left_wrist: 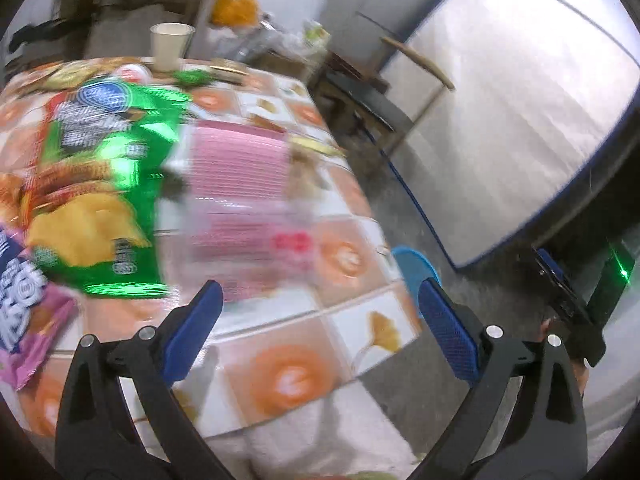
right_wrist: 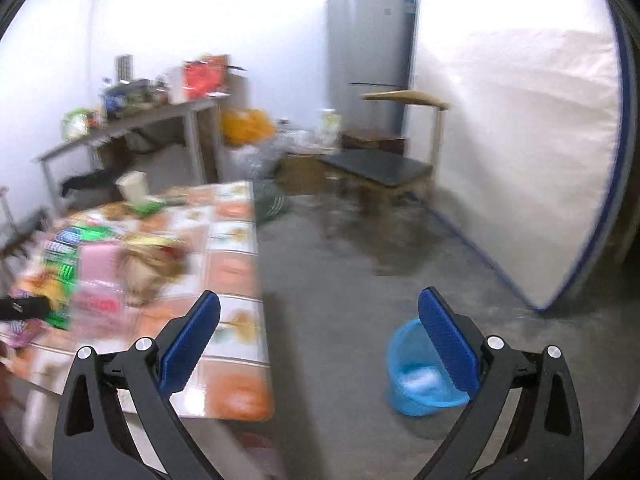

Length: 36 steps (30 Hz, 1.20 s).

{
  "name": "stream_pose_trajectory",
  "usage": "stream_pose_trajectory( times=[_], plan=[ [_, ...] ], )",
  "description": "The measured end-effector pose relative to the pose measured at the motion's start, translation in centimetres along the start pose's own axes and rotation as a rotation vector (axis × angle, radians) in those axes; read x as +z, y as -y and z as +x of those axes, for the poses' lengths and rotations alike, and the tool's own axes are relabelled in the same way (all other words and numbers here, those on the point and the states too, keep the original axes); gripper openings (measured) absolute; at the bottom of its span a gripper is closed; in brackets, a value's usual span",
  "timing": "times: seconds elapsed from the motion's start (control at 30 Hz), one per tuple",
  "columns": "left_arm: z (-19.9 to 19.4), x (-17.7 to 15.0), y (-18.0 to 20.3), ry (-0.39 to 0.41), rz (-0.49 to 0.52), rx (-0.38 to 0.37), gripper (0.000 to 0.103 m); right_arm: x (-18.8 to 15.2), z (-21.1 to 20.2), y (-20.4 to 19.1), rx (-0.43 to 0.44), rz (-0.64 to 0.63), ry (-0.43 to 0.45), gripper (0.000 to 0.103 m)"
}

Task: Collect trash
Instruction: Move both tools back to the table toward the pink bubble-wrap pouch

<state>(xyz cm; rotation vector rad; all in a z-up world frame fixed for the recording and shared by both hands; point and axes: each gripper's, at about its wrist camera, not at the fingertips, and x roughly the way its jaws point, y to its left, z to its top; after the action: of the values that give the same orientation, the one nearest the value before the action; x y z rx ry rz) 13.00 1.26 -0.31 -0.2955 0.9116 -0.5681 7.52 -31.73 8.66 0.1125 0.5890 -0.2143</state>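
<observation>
My left gripper is open and empty above the near edge of a table with a flowered cloth. On the table lie a green chip bag, a pink packet and a purple wrapper. A paper cup stands at the far end. My right gripper is open and empty, off the table's right side over the floor. A blue trash bin stands on the floor beside its right finger; its rim also shows in the left wrist view. The right wrist view shows the pink packet and crumpled brown trash, blurred.
A white mattress leans against the right wall. A grey fridge, a chair and a cluttered grey side table stand at the back. An orange bag lies on the floor there.
</observation>
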Motion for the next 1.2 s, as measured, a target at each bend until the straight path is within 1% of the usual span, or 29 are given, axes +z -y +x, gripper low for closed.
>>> stream_pose_trajectory(
  times=[0.03, 0.1, 0.17, 0.2, 0.23, 0.27, 0.3, 0.4, 0.43, 0.5, 0.57, 0.63, 0.67, 0.73, 0.8, 0.83, 0.9, 0.97, 1.07, 1.2],
  plan=[
    [-0.5, 0.0, -0.8, 0.019, -0.013, -0.011, 0.094, 0.2, 0.4, -0.7, 0.038, 0.009, -0.016, 0.096],
    [-1.6, -0.2, -2.2, 0.082, -0.032, -0.045, 0.094, 0.3, 1.0, -2.0, 0.134, 0.033, -0.058, 0.096],
    [-2.1, -0.4, -2.6, 0.124, 0.004, -0.019, 0.094, 0.6, 2.6, -3.2, 0.286, 0.085, -0.131, 0.096],
    [-2.2, -0.4, -2.6, 0.142, 0.043, 0.005, 0.094, 0.6, 3.3, -3.6, 0.338, 0.106, -0.154, 0.096],
    [-2.2, -0.4, -2.7, 0.150, 0.065, 0.021, 0.094, 0.4, 4.2, -4.4, 0.410, 0.134, -0.191, 0.093],
    [-2.0, -0.4, -2.6, 0.154, 0.077, 0.033, 0.094, 0.3, 5.0, -5.1, 0.461, 0.152, -0.223, 0.087],
    [-2.0, -0.4, -2.7, 0.158, 0.093, 0.041, 0.094, -0.1, 5.6, -6.1, 0.498, 0.161, -0.246, 0.083],
    [-2.1, -0.4, -2.6, 0.184, 0.137, 0.052, 0.094, -0.8, 8.4, -8.2, 0.616, 0.172, -0.339, 0.076],
    [-2.3, -0.6, -2.5, 0.192, 0.146, 0.058, 0.094, -1.1, 9.1, -8.7, 0.637, 0.172, -0.357, 0.075],
    [-2.6, -0.6, -2.7, 0.204, 0.150, 0.058, 0.094, -1.8, 10.9, -10.2, 0.686, 0.170, -0.413, 0.069],
    [-2.8, -0.6, -3.0, 0.212, 0.142, 0.053, 0.094, -2.4, 12.9, -11.8, 0.704, 0.175, -0.453, 0.065],
    [-2.9, -0.7, -3.3, 0.214, 0.135, 0.045, 0.094, -2.8, 14.6, -12.4, 0.731, 0.188, -0.492, 0.062],
    [-2.9, -0.7, -3.4, 0.213, 0.136, 0.047, 0.094, -3.0, 15.4, -12.7, 0.731, 0.198, -0.506, 0.061],
    [-2.7, -0.8, -3.5, 0.209, 0.139, 0.052, 0.094, -3.3, 16.6, -12.9, 0.745, 0.211, -0.527, 0.055],
    [-2.6, -0.7, -3.6, 0.202, 0.143, 0.053, 0.093, -3.7, 17.1, -12.7, 0.767, 0.231, -0.545, 0.043],
    [-2.5, -0.7, -3.7, 0.201, 0.144, 0.054, 0.092, -3.9, 17.2, -12.6, 0.782, 0.240, -0.554, 0.039],
    [-2.3, -0.6, -3.7, 0.197, 0.141, 0.054, 0.088, -4.0, 17.4, -12.6, 0.792, 0.244, -0.560, 0.023],
    [-2.1, -0.6, -3.7, 0.191, 0.128, 0.047, 0.084, -4.3, 17.4, -12.6, 0.797, 0.242, -0.564, 0.011],
    [-1.7, -0.4, -3.8, 0.181, 0.105, 0.034, 0.078, -4.4, 16.9, -12.0, 0.810, 0.237, -0.550, 0.007],
    [-1.1, 0.1, -3.5, 0.172, 0.081, 0.012, 0.077, -4.6, 16.1, -11.2, 0.817, 0.232, -0.537, 0.006]
  ],
)
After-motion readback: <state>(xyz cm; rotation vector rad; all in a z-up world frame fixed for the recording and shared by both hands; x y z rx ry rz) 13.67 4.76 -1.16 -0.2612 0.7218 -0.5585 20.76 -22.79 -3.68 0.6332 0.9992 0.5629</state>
